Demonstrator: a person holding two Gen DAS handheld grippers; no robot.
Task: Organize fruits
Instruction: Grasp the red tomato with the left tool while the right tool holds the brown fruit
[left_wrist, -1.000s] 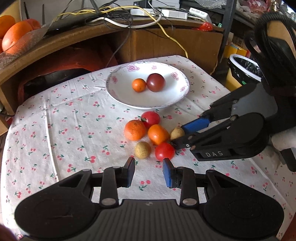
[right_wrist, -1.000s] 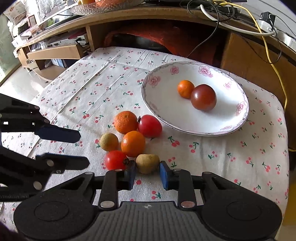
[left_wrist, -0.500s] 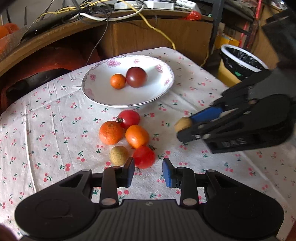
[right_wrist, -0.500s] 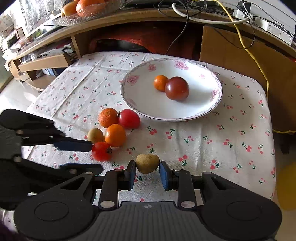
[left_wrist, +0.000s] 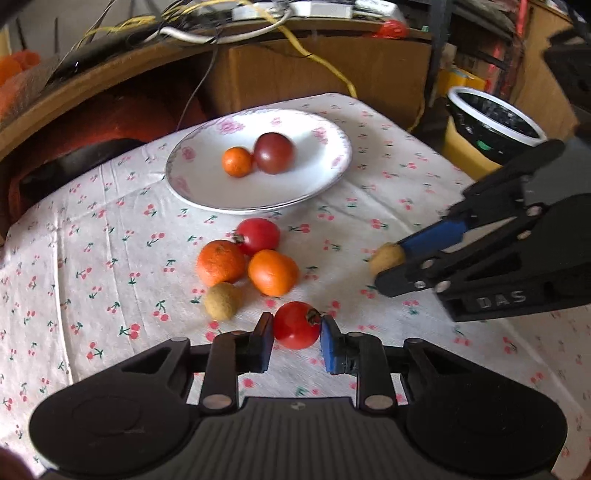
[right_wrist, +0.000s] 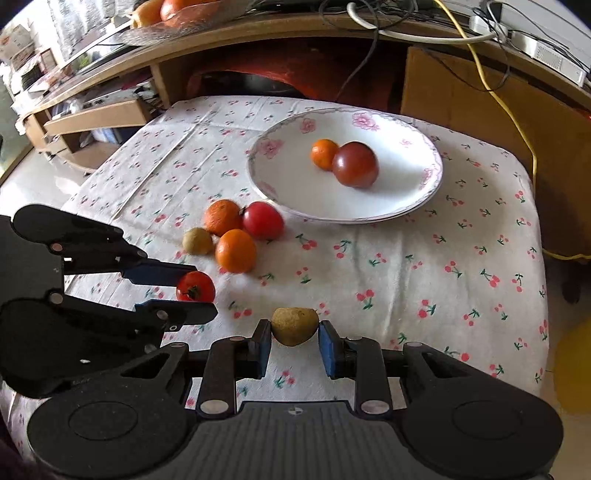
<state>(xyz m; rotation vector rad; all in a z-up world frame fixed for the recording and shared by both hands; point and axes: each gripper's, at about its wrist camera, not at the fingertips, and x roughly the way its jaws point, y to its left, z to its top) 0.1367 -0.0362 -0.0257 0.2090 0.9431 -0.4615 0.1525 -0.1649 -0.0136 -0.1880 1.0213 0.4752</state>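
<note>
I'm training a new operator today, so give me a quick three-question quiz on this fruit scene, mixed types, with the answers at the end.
1. True or false: the plate holds three fruits.
2. What does the right gripper hold?
A. an orange
B. a brownish fruit
C. a red tomato
3. Fill in: the left gripper has its fingers on either side of a red ____.

Key
1. False. It holds two: a small orange and a dark tomato.
2. B, the brownish fruit, lifted off the cloth.
3. tomato
</note>
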